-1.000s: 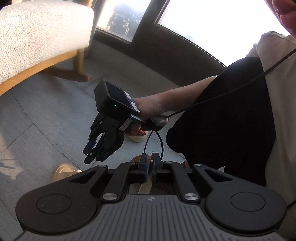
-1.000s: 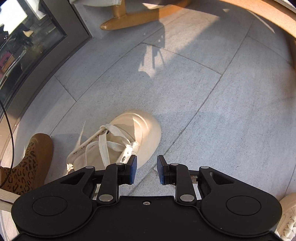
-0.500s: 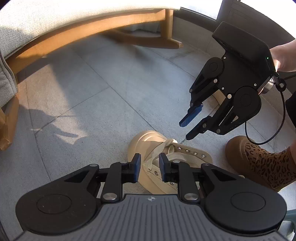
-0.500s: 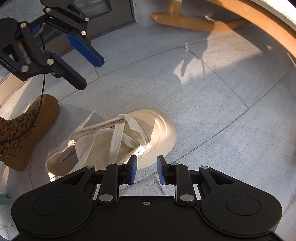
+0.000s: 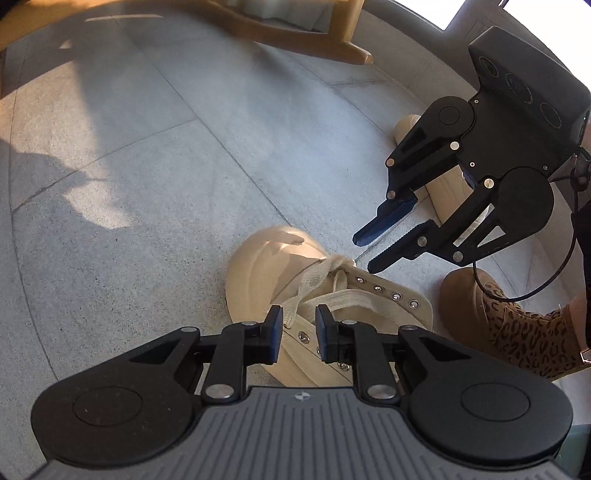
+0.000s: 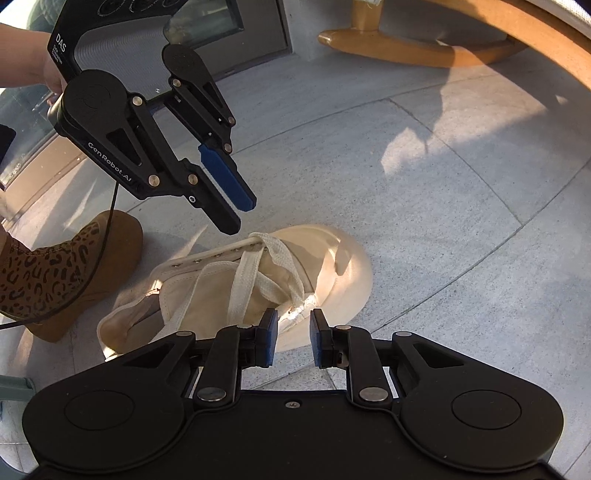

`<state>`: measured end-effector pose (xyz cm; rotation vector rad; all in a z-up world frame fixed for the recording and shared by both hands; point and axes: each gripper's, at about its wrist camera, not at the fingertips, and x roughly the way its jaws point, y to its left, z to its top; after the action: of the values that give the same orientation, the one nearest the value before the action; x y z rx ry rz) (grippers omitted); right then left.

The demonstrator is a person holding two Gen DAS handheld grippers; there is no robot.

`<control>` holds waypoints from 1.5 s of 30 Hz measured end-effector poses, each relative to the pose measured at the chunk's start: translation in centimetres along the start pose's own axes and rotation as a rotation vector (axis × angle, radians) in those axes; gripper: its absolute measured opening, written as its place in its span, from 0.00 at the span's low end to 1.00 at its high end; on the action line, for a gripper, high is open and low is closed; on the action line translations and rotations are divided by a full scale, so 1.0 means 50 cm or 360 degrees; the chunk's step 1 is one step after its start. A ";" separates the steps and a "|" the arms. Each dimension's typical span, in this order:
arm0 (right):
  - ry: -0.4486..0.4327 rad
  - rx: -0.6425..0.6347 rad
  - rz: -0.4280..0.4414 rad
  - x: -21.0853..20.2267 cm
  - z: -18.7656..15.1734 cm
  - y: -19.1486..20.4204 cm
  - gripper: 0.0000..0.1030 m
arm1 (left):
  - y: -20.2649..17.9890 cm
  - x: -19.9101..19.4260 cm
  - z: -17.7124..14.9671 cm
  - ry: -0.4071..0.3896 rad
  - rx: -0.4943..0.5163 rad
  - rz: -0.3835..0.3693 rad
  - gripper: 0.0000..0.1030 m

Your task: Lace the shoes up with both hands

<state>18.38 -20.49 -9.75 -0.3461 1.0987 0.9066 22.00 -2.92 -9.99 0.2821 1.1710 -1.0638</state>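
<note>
Cream canvas shoe [image 5: 332, 295] lying on the tiled floor [image 5: 129, 184], toe cap pointing away from the person, partly laced: the flat cotton lace [image 6: 247, 280] crosses near the toe and its loose runs trail back over the tongue. The left gripper [image 5: 298, 328] hovers just above the eyelet row [image 5: 386, 291] on the shoe's side, its jaws a narrow gap apart with nothing pressed between them. The right gripper [image 5: 365, 251] hangs just beyond the shoe's toe-end lacing; its jaws are closing and nothing lies between them. A leopard-print boot [image 5: 517, 332] stands just beside the shoe's heel end; a wooden chair base [image 5: 295, 33] stands well apart, beyond the toe.

Handling, as judged: the shoe is light and may slide on the smooth tile when a lace is pulled, so one gripper should steady it. The lace is soft, limp and flat; it is best pinched across its width close to its free end, whose tip is not discernible here. The canvas upper yields; the metal eyelets are small targets.
</note>
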 end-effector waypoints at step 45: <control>0.0026 -0.0031 0.0136 0.076 0.058 0.024 0.01 | 0.086 0.052 -0.025 -0.0005 -0.0345 -0.0026 0.18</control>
<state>19.82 -16.16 -11.59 -0.3250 1.1270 0.9922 24.64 -1.22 -14.13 0.1015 1.2755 -0.9415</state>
